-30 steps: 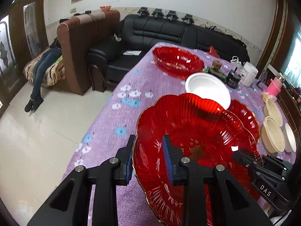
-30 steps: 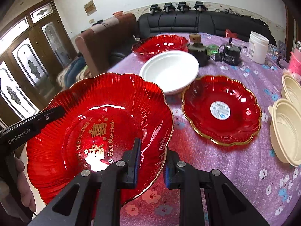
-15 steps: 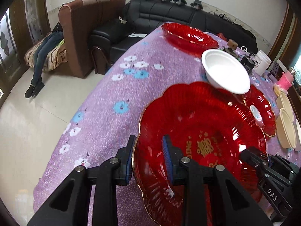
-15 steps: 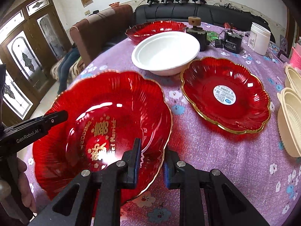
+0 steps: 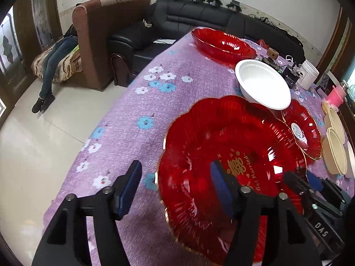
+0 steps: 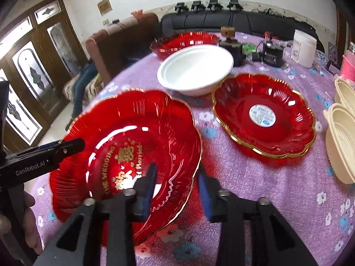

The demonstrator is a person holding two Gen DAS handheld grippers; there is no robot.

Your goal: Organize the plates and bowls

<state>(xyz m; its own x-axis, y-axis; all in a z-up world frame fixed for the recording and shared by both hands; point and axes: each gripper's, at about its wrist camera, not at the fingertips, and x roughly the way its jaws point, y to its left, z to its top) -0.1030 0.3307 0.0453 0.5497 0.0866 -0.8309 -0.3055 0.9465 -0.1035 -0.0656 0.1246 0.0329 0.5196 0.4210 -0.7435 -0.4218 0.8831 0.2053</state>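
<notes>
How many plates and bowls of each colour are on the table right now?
Red plates: 3, the large wedding plate, a smaller stickered one and a far one.
White bowl: 1.
Cream bowls: at least 2, partly cut off.
Total: at least 6.

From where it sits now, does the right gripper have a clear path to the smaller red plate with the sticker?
Probably yes. The right gripper, its jaws just opened off the big red plate, faces bare tablecloth up to the smaller red plate; nothing lies between.

Floral purple table (image 5: 137,102): red plates (image 6: 264,115), white bowl (image 6: 195,73).
</notes>
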